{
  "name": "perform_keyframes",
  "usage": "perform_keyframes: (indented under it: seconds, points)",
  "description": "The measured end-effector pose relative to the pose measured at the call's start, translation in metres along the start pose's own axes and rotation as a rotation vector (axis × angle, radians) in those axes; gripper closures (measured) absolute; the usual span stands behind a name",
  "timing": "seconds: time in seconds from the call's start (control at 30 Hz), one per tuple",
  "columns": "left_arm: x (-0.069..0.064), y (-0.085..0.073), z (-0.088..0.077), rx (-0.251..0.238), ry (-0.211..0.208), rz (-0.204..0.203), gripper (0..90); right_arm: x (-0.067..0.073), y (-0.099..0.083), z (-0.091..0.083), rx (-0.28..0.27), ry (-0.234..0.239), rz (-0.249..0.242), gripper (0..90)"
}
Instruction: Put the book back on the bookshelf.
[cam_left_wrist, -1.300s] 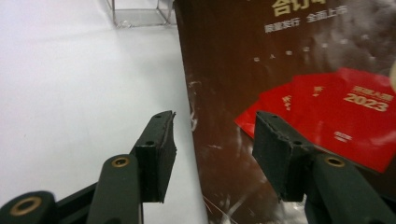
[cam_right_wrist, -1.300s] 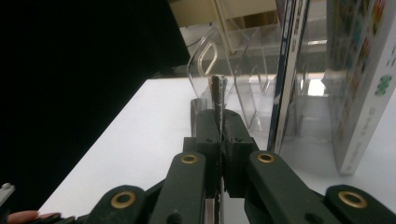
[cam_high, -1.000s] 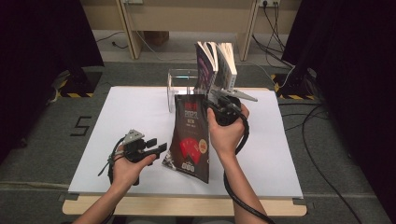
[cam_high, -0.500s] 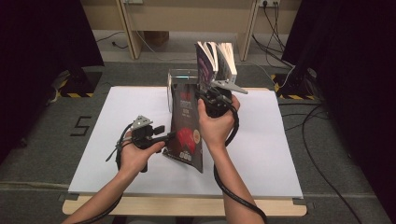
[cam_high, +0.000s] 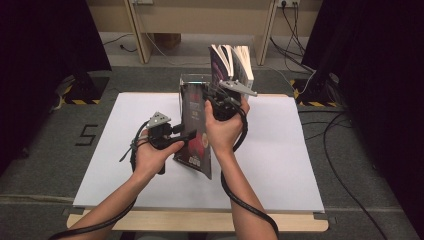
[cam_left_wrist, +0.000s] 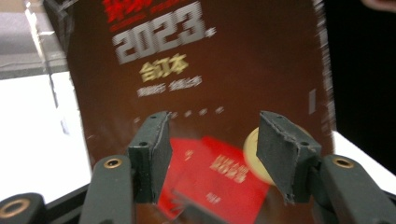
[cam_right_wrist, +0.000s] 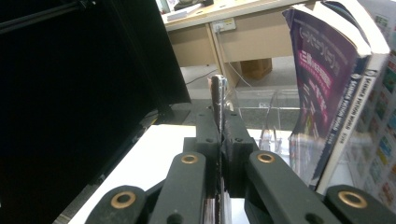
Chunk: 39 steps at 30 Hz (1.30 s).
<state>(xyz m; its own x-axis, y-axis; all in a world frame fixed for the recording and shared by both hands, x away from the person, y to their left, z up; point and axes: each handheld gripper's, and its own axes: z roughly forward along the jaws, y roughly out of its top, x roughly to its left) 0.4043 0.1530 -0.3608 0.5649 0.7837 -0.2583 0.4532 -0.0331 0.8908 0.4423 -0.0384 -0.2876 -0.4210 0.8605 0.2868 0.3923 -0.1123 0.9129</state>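
A white table (cam_high: 280, 165) stands in a dim room with black curtains at both sides and a wooden desk beyond it. In the high view, the dark book (cam_high: 196, 131) stands nearly upright near the table's middle, its long axis running up and tilted a little toward the person. Just behind it stand the clear holder (cam_high: 187, 80) and two upright books (cam_high: 232, 62). The right gripper (cam_high: 216, 102) grips the dark book's top edge; the left gripper (cam_high: 187, 136) sits at its left face, lower down.

In the left gripper view, the jaws stand apart with the blurred cover (cam_left_wrist: 224, 93) straight ahead, probably not yet touching it.

In the right gripper view, the jaws are pressed together on the book's thin edge (cam_right_wrist: 217, 100), with the purple book (cam_right_wrist: 322, 84) to its right.
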Motion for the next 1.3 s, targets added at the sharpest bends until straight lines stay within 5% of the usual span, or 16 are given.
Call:
perform_keyframes:
  seconds: [0.43, 0.73, 0.97, 1.3]
  points:
    - [-0.02, 0.029, 0.008, -0.021, 0.01, 0.039, 43.3, 0.004, 0.0, 0.008, -0.001, -0.02, 0.002, 87.4]
    - [-0.027, 0.038, 0.016, -0.006, 0.028, 0.073, 44.0, 0.003, 0.0, 0.007, 0.005, -0.034, -0.016, 87.4]
    - [-0.035, 0.039, 0.017, 0.002, 0.0, 0.075, 44.1, 0.002, 0.0, 0.008, 0.023, -0.022, -0.008, 87.4]
    - [-0.039, 0.04, 0.036, 0.016, 0.067, 0.1, 43.5, 0.004, -0.001, 0.008, 0.026, -0.026, -0.023, 87.3]
